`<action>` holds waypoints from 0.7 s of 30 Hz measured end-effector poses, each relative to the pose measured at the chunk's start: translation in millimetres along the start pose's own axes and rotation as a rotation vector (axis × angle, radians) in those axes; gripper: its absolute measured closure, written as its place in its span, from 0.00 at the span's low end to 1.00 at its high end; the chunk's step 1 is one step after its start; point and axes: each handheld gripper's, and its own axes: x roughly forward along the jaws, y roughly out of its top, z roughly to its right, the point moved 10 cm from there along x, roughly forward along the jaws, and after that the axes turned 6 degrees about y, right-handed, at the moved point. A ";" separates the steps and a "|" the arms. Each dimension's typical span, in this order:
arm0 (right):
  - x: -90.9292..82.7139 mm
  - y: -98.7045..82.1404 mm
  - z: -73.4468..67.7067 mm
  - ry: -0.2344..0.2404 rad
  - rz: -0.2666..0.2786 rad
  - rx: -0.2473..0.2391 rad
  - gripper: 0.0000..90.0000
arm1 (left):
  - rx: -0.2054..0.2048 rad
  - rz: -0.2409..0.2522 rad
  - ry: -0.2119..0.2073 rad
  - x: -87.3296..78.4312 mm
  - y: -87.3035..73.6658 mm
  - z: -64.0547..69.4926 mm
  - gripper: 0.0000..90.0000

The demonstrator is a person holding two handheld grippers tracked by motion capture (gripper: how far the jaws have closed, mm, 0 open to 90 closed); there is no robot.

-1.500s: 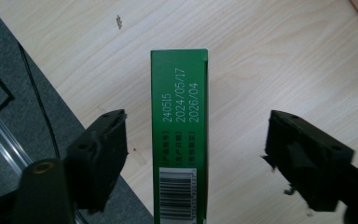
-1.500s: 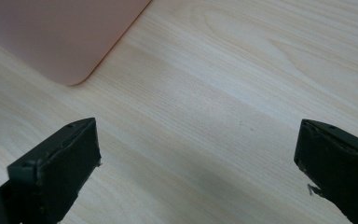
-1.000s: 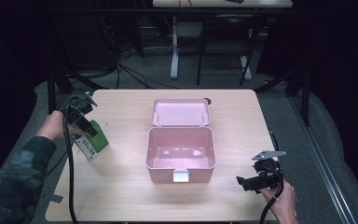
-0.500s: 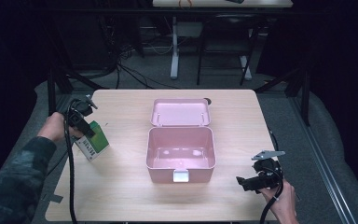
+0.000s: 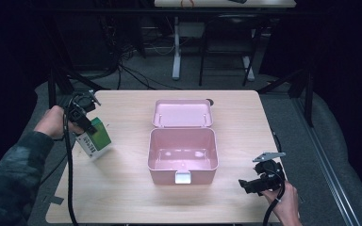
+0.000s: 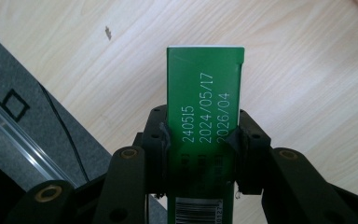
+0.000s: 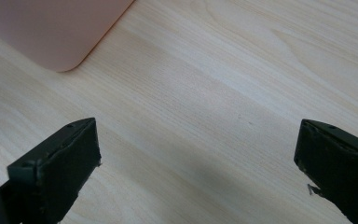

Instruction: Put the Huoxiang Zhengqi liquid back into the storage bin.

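The left hand-held gripper (image 6: 200, 140) pinches a green carton (image 6: 204, 107) between its two black pads, which press on the carton's narrow sides; the jaws have just been closing onto it. In the left gripper view the carton's green face carries white printed dates and a barcode at its near end, and its far end points out over the wooden counter (image 6: 298, 84). In the high view the left hand-held gripper (image 5: 87, 125) sits near the counter's left edge, with the green carton (image 5: 95, 137) tilted beneath it, its white labelled side facing the person. Whether its lower corner touches the counter cannot be told.

The right hand-held gripper (image 7: 196, 158) has its jaws spread wide with nothing between them but bare wood. In the high view the right hand-held gripper (image 5: 252, 184) lies low near the counter's front right corner, pointing left toward the pink box (image 5: 183, 155).

The pink box stands in the middle of the counter (image 5: 122, 188), open, with its lid (image 5: 183, 113) laid back behind it and a white latch on its front wall. A corner of the pink box (image 7: 51, 28) shows in the right gripper view, just ahead of the jaws. The box lies between the two grippers, well apart from the carton, with open counter between carton and box.
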 end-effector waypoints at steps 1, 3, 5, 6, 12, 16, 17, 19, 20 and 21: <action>0.0 -0.2 0.1 0.000 -0.001 -0.001 0.00 | 0.005 0.001 -0.001 -2.3 1.8 1.6 0.71; 0.5 -0.5 0.9 -0.004 -0.002 -0.005 0.00 | 0.022 0.003 -0.001 -6.4 5.2 4.7 0.71; 0.8 -0.7 0.6 -0.003 -0.004 -0.006 0.00 | 0.037 0.004 -0.003 -10.8 8.4 7.6 0.71; 1.3 -0.4 1.1 -0.004 -0.001 -0.011 0.00 | 0.048 0.004 -0.003 -13.2 10.1 9.4 0.71; 1.8 -1.2 0.3 -0.001 -0.010 -0.012 0.00 | 0.080 0.002 -0.004 -23.3 16.6 15.3 0.71; 1.9 -1.6 0.2 0.000 -0.013 -0.010 0.00 | 0.108 -0.004 -0.006 -30.1 18.8 19.0 0.70; 2.0 -1.8 0.3 -0.001 -0.014 -0.011 0.00 | 0.111 -0.007 -0.009 -31.2 18.8 20.0 0.70; 2.0 -1.9 0.3 -0.001 -0.014 -0.009 0.00 | 0.120 -0.006 -0.007 -34.2 19.8 21.1 0.70; 2.0 -1.9 0.3 -0.002 -0.015 -0.010 0.00 | 0.123 -0.005 -0.004 -35.7 20.2 21.4 0.70; 2.0 -1.9 0.2 -0.002 -0.015 -0.010 0.00 | 0.123 -0.003 -0.006 -37.3 20.7 22.1 0.70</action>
